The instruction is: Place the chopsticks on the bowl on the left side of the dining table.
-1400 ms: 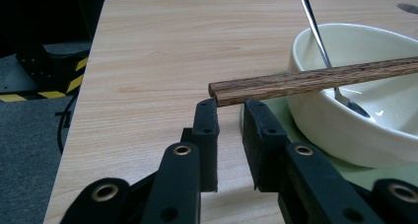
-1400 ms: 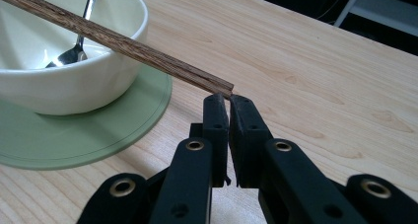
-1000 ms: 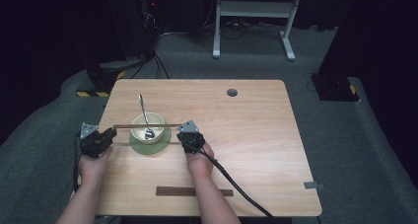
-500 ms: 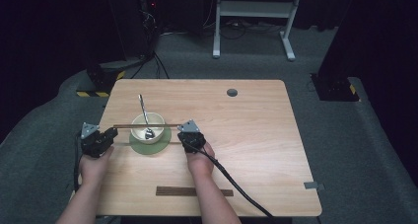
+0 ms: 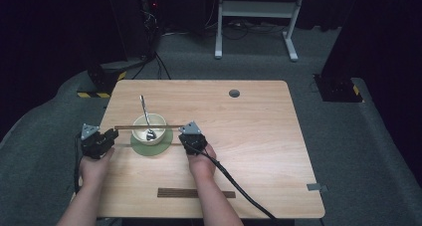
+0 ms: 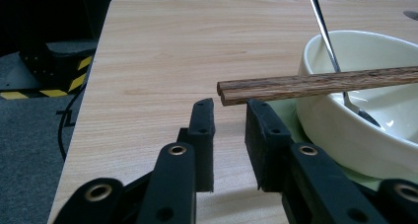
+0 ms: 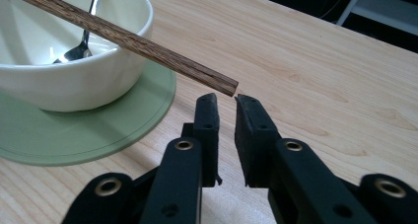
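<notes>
Presently, reading left to right:
Left gripper (image 5: 107,139): jaws slightly apart and just opened further, holding nothing; chopstick end sits just beyond the tips.
Chopsticks (image 5: 149,127): pair laid across the bowl (image 5: 160,122) rim, both ends overhanging, apparently parked there on release.
Bowl: on green saucer (image 5: 166,145), spoon (image 5: 145,117) leaning inside.
Right gripper (image 5: 188,138): jaws narrowly parted, likewise just opening, empty.
Bench (image 5: 259,136): second chopstick pair (image 5: 196,192) lies near the front edge.
</notes>
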Demonstrator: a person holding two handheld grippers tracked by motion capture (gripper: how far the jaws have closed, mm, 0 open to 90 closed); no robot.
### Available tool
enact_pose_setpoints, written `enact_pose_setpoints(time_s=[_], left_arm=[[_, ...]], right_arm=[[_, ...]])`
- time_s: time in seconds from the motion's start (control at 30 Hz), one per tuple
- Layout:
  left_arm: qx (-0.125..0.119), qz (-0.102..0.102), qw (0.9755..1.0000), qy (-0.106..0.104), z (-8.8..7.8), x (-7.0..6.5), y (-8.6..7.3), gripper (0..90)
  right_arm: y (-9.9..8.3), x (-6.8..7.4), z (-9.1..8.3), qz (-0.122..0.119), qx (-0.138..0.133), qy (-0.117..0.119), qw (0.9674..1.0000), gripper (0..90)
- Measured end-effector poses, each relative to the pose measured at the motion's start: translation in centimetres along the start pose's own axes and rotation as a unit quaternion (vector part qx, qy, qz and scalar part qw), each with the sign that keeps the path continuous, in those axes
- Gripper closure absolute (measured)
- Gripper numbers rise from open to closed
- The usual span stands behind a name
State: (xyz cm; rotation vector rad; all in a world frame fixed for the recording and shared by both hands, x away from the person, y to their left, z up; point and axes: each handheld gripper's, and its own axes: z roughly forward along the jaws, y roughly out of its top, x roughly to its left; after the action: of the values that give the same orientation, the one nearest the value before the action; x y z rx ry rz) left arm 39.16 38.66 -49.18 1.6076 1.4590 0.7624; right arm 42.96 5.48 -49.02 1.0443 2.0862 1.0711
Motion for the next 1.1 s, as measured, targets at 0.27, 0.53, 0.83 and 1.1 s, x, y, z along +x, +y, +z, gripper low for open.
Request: enact_pose_setpoints(time_s=[0.27, 0.53, 0.83, 1.1], left_arm=[[-0.007, 0.007, 0.9999, 0.004, -1.0, -0.5, -0.1, 55.6], [0.018, 0.038, 0.9984, -0.039, -3.5, -2.6, -1.4, 37.4], [0.071, 0.06, 0.994, -0.056, -4.6, -6.6, -3.6, 26.5], [0.134, 0.093, 0.9858, -0.04, -4.8, -9.2, -6.3, 16.8]], right_arm=[[0.2, -1.0, -2.0, 0.008, -0.006, 0.023, 0.9997, 43.8], [-2.8, -5.0, -6.4, 0.028, -0.005, 0.036, 0.9989, 30.6], [-9.7, -12.5, -11.2, 0.055, 0.043, -0.005, 0.9976, 26.3], [-14.3, -17.3, -13.5, 0.075, 0.114, -0.054, 0.9892, 19.0]])
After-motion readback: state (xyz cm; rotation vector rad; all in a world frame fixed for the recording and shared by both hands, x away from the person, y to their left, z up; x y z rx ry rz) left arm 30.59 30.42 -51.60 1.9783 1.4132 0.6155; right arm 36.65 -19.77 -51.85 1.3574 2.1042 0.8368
